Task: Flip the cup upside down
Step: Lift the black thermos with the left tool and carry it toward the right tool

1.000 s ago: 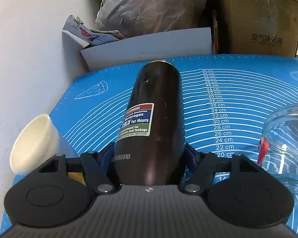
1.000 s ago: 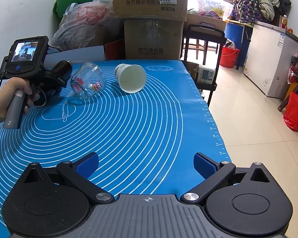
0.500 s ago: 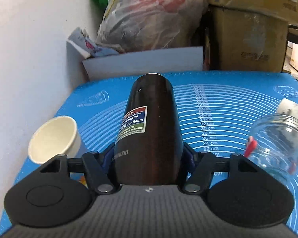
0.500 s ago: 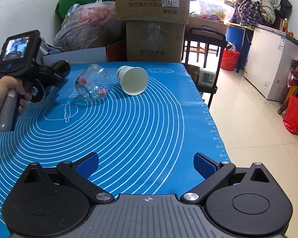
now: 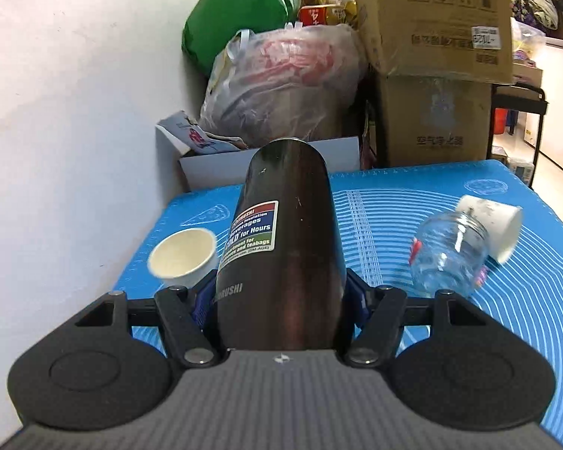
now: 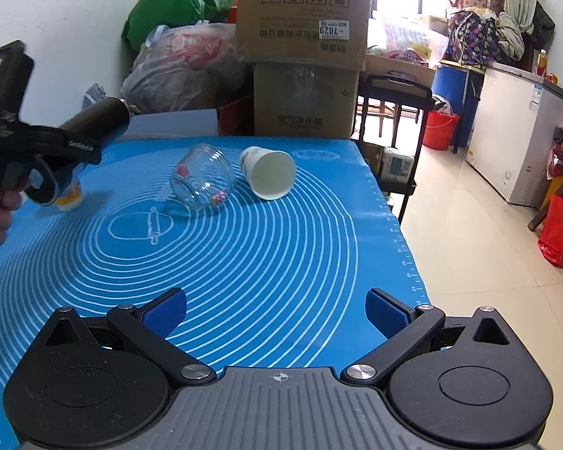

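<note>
The worktop [image 6: 266, 258], covered by a blue baking mat with white rings, carries everything you need to consider. Your left tool [image 5: 277, 300] is closed on a dark steel flask [image 5: 285, 255], the cup of this task, gripping it low on the body near the end closest to the camera, so that the flask projects forward and slightly upward, clear of the mat; in the right wrist view the same flask [image 6: 94, 120] points up and away from the hand. Judge it as rigid, smooth-walled and fairly heavy for its width: it will not crush, but the polished metal may slip or swing in the pads as you rotate it, so a hold nearer mid-body would likely balance better. Your right tool [image 6: 276, 313] is spread wide and holds nothing, low over the near edge of the mat. A glass jar [image 6: 202, 176] lies on its side near mid-mat, touching or just beside a white paper cup [image 6: 268, 174], also on its side. A second paper cup [image 5: 182, 253] stands mouth-up just beside the left tool; keep the flask from striking it during the turn.
</note>
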The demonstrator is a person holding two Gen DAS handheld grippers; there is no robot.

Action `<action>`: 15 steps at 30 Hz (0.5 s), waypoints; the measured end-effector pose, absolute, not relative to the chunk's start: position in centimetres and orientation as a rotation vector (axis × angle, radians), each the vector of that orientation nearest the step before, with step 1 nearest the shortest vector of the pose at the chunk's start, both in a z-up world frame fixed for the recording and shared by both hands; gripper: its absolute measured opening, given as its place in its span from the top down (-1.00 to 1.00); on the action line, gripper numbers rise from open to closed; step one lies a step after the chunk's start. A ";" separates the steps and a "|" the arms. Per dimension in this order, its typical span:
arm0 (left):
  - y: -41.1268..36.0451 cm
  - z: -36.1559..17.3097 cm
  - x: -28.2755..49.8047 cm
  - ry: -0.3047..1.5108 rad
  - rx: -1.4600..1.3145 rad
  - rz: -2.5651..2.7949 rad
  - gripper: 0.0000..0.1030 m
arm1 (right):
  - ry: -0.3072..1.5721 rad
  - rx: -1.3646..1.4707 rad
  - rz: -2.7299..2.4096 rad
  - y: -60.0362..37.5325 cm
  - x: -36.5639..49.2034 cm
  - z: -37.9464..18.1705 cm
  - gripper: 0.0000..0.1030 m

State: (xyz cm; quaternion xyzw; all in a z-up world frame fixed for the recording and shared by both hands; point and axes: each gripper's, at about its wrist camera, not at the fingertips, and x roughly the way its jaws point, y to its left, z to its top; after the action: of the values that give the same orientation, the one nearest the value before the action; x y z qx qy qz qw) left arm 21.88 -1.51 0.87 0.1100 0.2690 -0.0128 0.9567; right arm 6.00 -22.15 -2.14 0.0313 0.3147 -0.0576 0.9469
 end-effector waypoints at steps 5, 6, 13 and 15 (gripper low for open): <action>-0.8 1.2 17.2 0.561 0.232 -0.039 -0.32 | 0.627 0.053 -0.101 -21.3 4.6 -1.4 -1.00; -0.7 1.0 16.3 0.566 0.230 -0.042 -0.32 | 0.627 0.050 -0.098 -21.2 4.4 -1.3 -1.00; -0.6 -0.3 11.0 0.591 0.231 -0.053 -0.32 | 0.626 0.035 -0.084 -20.5 2.8 -0.8 -1.00; -0.8 -1.2 10.1 0.611 0.232 -0.059 -0.32 | 0.630 0.034 -0.082 -20.5 2.6 -0.8 -1.00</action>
State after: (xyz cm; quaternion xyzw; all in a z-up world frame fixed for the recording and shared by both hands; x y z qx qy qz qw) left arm 10.08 -0.81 -1.18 0.1139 0.3002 -0.0288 0.9466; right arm 2.62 -20.45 -0.79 0.0170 0.3096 -0.0403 0.9498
